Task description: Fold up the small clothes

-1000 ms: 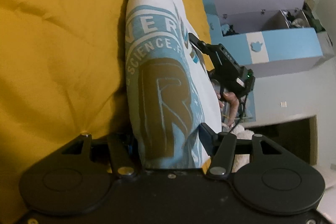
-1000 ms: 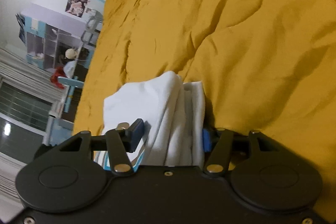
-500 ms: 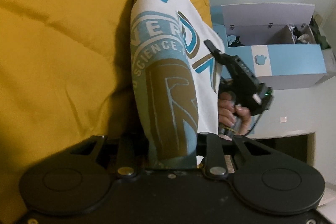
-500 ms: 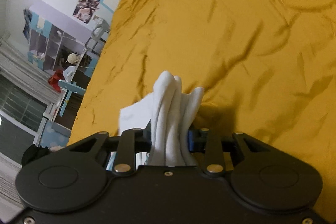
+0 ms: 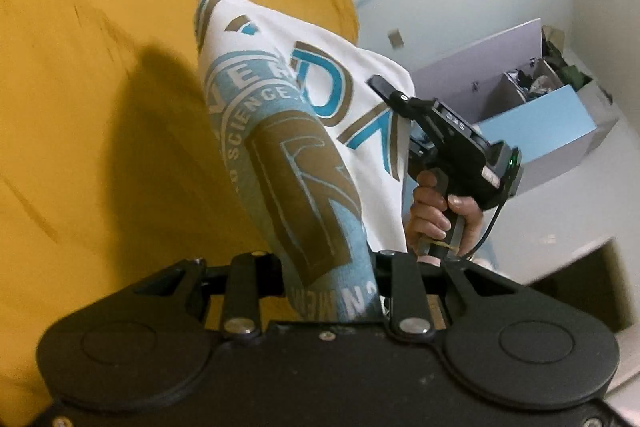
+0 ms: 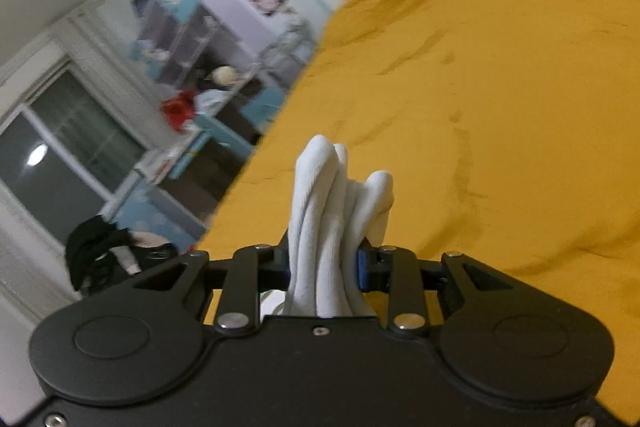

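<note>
Nearest in the left wrist view, the left tool (image 5: 330, 267) is clenched on a bunched edge of the small white cotton T-shirt with teal and brown print (image 5: 304, 131); its jaws have just been closing, with the cloth between them. The shirt rises from that grip and hangs stretched above the mustard-yellow bed cover (image 5: 100, 87), throwing a shadow on it. Beyond the shirt's far edge the right tool (image 5: 384, 87) grips the other side, held by a person's hand (image 5: 436, 215). In the right wrist view the right tool (image 6: 324, 267) is likewise clenched on a thick gather of white fabric (image 6: 336, 211), having just been closing on it. Behind the shirt stand a pale blue cabinet (image 5: 540, 123) and the wall.

To do this lift well, I judge both grips should stay firm and level, pulling gently apart so the shirt hangs flat and unwrinkled before it is laid down on the bed cover for folding.
</note>
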Available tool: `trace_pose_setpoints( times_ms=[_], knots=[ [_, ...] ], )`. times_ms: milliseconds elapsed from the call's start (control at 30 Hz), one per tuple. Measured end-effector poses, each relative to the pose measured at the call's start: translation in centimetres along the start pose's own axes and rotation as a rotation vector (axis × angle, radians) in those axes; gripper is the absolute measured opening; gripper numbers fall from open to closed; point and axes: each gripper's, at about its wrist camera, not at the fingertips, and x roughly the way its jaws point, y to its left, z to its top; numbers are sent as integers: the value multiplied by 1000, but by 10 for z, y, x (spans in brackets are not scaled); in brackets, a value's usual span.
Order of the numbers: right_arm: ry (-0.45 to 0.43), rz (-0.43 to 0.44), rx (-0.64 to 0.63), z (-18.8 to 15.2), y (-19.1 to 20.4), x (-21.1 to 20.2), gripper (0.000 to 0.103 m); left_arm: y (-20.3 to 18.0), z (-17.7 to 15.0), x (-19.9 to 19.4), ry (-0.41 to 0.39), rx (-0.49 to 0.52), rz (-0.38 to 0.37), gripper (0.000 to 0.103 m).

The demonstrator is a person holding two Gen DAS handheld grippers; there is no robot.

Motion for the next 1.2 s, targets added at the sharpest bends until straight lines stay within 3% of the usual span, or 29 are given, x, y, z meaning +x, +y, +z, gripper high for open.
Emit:
trace_pose_setpoints(
  times_ms=[200,300,467,567,633,733,800,867,933,1033,1100,1200],
  knots=[
    [31,132,-51,-3,58,100,29,26,28,-83,-125,46,138,26],
    [78,125,-67,-14,60,153,29,70,28,-98,-146,0,201,26],
    [214,-26,-82,-54,30,241,29,160,4,-80,-58,-108,320,24],
    [284,-169,-156,-77,13,274,29,179,-14,-86,-101,-87,265,27],
    [273,-161,-139,-79,-5,275,30,175,-17,-90,-103,-82,243,28],
    [259,-161,-124,-74,-16,265,44,175,-12,-104,-78,-87,235,28],
    [240,-189,-178,-67,-6,253,52,168,-14,-119,-57,-60,251,28],
    [219,-201,-241,-63,4,233,52,153,-14,-137,-61,-31,282,29],
    [194,-181,-285,-60,17,206,52,141,-16,-159,-101,-13,314,34],
    [185,-67,-349,-72,46,165,49,105,-18,-190,-242,33,347,36],
    [183,-2,-375,-86,60,141,49,90,-14,-195,-316,67,313,40],
    [232,70,-351,-116,70,124,49,87,-7,-179,-331,77,248,40]
  ],
)
